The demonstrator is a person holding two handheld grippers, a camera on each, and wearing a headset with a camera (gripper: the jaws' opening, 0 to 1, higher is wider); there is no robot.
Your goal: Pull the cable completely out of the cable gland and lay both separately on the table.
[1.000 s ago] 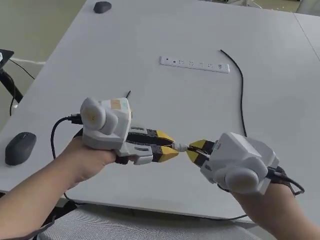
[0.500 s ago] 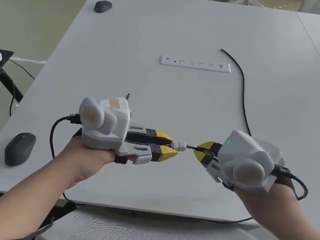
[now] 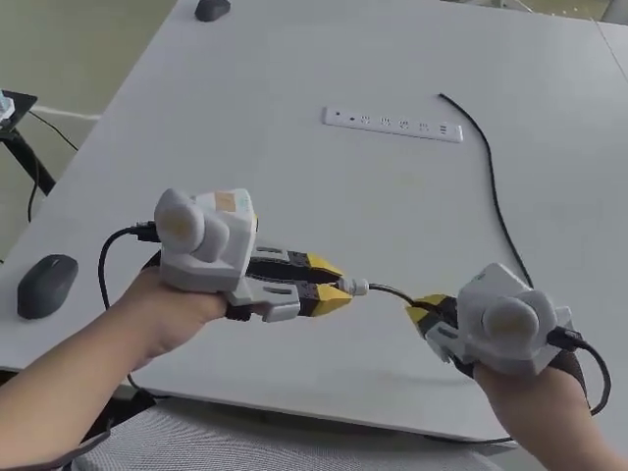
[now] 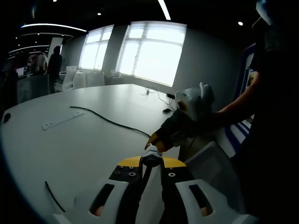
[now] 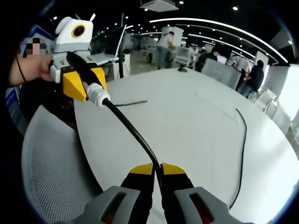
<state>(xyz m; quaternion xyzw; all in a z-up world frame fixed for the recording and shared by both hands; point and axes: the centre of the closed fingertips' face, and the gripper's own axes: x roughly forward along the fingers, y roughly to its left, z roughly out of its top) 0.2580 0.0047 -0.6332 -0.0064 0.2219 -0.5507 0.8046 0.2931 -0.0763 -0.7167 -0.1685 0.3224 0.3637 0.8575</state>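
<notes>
Left gripper (image 3: 340, 287): jaws closed onto the white cable gland (image 3: 355, 287). The gland sits right at the yellow tips and pokes out just past them. In the left gripper view it is pinched dead centre between the two tips.

Black cable (image 3: 389, 291) leaves the gland's free end and runs with a slight sag across to the right gripper (image 3: 422, 311). The cable end is inside the gland; how deep, cannot tell.

Right gripper: jaws clamped on the cable, yellow tips pressed together around it. In the right gripper view the cable rises from between the tips and arcs up-left to the gland.

The grippers face each other tip to tip, apart, joined by the cable alone. Both are held above the white table (image 3: 294, 147), near its front edge.

Out to the left gripper's side, a dark mouse (image 3: 46, 285) lies on the table. Below the left gripper's jaws, a short black wire scrap (image 4: 53, 196). Well ahead of both, a white power strip (image 3: 392, 125). A long black cord (image 3: 496, 196) runs from beside the strip's end down past the right gripper. Farthest out, a second mouse (image 3: 211, 9) at the far edge.
</notes>
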